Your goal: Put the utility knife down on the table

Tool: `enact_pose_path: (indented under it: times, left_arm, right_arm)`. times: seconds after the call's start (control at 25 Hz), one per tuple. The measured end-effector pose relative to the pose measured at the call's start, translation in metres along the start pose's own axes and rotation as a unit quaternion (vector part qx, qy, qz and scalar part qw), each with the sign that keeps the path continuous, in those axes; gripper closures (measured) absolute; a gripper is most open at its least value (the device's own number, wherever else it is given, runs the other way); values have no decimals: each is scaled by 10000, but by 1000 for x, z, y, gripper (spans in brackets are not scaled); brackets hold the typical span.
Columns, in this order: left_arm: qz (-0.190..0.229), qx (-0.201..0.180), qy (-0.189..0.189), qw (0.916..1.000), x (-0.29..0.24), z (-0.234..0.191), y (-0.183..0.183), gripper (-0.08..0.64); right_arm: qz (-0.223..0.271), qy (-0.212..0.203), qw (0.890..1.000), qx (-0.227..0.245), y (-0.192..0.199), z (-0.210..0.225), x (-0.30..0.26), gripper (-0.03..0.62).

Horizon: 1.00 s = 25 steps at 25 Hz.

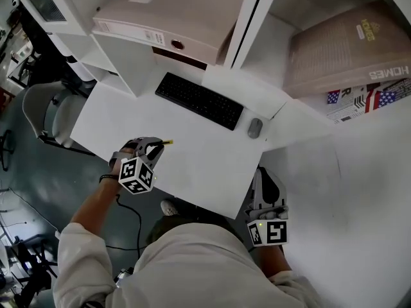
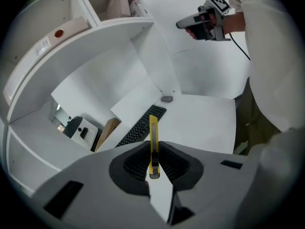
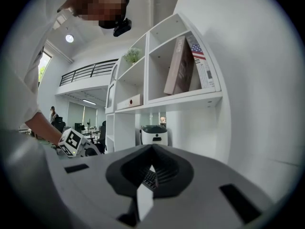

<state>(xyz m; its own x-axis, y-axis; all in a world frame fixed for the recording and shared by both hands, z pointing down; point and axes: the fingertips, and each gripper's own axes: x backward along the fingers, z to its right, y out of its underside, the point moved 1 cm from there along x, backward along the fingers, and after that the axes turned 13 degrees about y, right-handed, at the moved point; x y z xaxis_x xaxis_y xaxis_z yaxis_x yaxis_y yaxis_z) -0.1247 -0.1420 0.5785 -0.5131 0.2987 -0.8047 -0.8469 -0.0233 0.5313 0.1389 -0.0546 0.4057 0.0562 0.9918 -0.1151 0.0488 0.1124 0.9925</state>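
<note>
- Knife first: a slim yellow utility knife with a black slider (image 2: 153,137) is pinched between the ribbed black pads of the left gripper (image 2: 153,149). Its butt end sits back between the pads and its long body sticks out past the jaw tips.
- In the head view only the knife's yellow front end (image 1: 167,142) shows beyond the left gripper (image 1: 154,147). It points right and slightly far, over the near left part of the white table (image 1: 192,159).
- No view shows whether the knife touches the tabletop.
- The left gripper's jaws are clamped on the knife's flat sides, so the knife stands on edge.
- The right gripper (image 1: 264,179) is at the table's near right edge, well apart from the left one. In the right gripper view its jaws (image 3: 152,168) are drawn together at the tips with nothing between them.
- A black keyboard (image 1: 199,100) lies slantwise on the far part of the table, and a small grey mouse (image 1: 255,128) sits just right of it.
- Behind them stands a white shelf unit (image 1: 247,18). A beige binder (image 1: 167,11) lies flat in its left bay and a beige book (image 1: 347,50) is in its right bay.
</note>
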Motion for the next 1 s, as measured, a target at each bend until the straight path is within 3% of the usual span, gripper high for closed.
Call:
enact_pose_path:
  times: [0.32,0.8,1.0]
  left_arm:
    - [-608,-610,964,9916,-62,15,30,508]
    - [-1331,-1150,2051,9628,-129,44,66,508]
    - [-1486,-1146,2368,9533,-144,50,75,508]
  right_arm:
    - [-98,260,9996,6,6,9,6,589]
    - [-169,360,9992,34,10,10,5,589]
    - [-226,403,9989,78,12,12,6,589]
